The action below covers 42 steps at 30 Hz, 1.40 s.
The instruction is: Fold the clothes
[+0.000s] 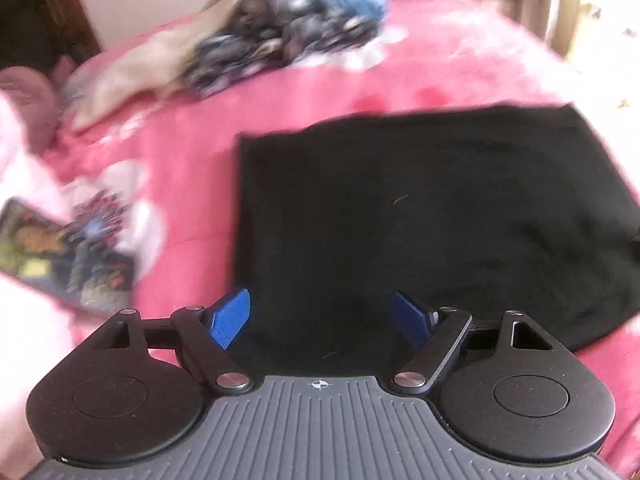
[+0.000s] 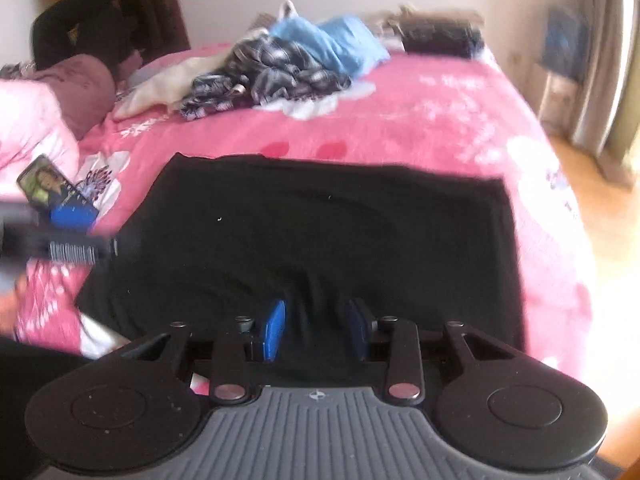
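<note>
While the black garment (image 1: 432, 216) lies flat on the pink bedspread (image 1: 440, 64), the left gripper (image 1: 322, 314) hangs over its near left edge, jaws wide and empty. The right gripper (image 2: 316, 330) (jaws narrower) has gathered cloth between its fingers, whether pinched I cannot tell.

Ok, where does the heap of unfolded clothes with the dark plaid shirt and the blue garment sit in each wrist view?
Left wrist view: the heap of unfolded clothes with the dark plaid shirt and blue garment lies at top centre, blurred, beyond the flat black garment.
Right wrist view: the heap lies at upper centre-left, again beyond the black garment.
Shared landmark: the pink patterned bedspread, with the black garment in the foreground.
</note>
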{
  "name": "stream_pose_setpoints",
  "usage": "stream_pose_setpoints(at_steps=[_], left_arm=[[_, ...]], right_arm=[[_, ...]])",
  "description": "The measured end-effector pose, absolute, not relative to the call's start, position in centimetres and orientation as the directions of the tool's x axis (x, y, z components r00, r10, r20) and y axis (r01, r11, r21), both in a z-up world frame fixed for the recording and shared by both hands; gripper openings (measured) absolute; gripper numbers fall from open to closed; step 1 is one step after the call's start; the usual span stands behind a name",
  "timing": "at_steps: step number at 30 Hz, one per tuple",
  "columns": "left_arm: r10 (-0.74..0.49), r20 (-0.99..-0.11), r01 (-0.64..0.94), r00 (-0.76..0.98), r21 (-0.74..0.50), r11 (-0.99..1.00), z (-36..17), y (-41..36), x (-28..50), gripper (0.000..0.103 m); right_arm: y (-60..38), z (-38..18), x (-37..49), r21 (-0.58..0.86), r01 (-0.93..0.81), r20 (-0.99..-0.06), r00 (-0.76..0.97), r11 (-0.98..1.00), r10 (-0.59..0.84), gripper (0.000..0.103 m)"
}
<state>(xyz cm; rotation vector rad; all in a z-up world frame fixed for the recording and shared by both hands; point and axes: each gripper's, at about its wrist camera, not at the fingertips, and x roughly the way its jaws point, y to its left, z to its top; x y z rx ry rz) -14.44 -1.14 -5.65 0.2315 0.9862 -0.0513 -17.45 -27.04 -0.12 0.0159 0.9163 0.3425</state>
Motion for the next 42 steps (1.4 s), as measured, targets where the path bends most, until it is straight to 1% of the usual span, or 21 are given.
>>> stream_pose_setpoints(at_steps=[4,8,13,17,20,26,31,38,42], left_arm=[[0.018,-0.849,0.119,0.528,0.095,0.988,-6.7,-0.7,-13.4,0.08],[-0.027,-0.863,0.088,0.504,0.02,0.996,-7.8,-0.2,-12.3,0.08],[0.001,-0.897,0.101,0.441,0.05,0.994,-8.6,-0.8,-11.7,0.08],[0.01,-0.907,0.093,0.42,0.054,0.994,-9.1,-0.8,-12.1,0.088],[0.016,-0.915,0.088,0.404,0.056,0.995,-9.4,-0.9,-12.4,0.09],[0.029,-0.928,0.076,0.371,0.062,0.995,-10.1,-0.9,-13.0,0.091],[0.045,-0.928,0.075,0.37,0.078,0.994,-9.8,-0.9,-13.3,0.091],[0.054,-0.926,0.076,0.373,0.089,0.993,-9.5,-1.1,-13.6,0.092],[0.05,-0.928,0.077,0.37,0.085,0.993,-9.5,-0.8,-13.6,0.093]], right_arm=[[-26.9,-0.3,-17.4,0.187,-0.252,-0.799,0.524,0.95,0.296,0.038],[-25.4,-1.2,-15.1,0.165,-0.231,-0.806,0.529,0.959,0.266,0.038],[-24.6,-1.5,-12.5,0.203,-0.153,-0.812,0.525,0.967,0.254,0.038],[-24.0,-2.8,-12.1,0.182,-0.148,-0.82,0.522,0.972,0.233,0.038],[-24.0,-4.1,-11.9,0.21,-0.125,-0.835,0.493,0.97,0.244,0.036],[-24.1,-4.3,-12.2,0.173,-0.155,-0.832,0.506,0.973,0.228,0.033],[-26.5,-4.7,-12.0,0.243,-0.107,-0.831,0.49,0.964,0.264,0.031],[-26.8,-3.9,-12.0,0.189,-0.148,-0.819,0.521,0.971,0.239,0.031],[-26.3,-4.0,-11.3,0.231,-0.162,-0.818,0.502,0.959,0.282,0.031]])
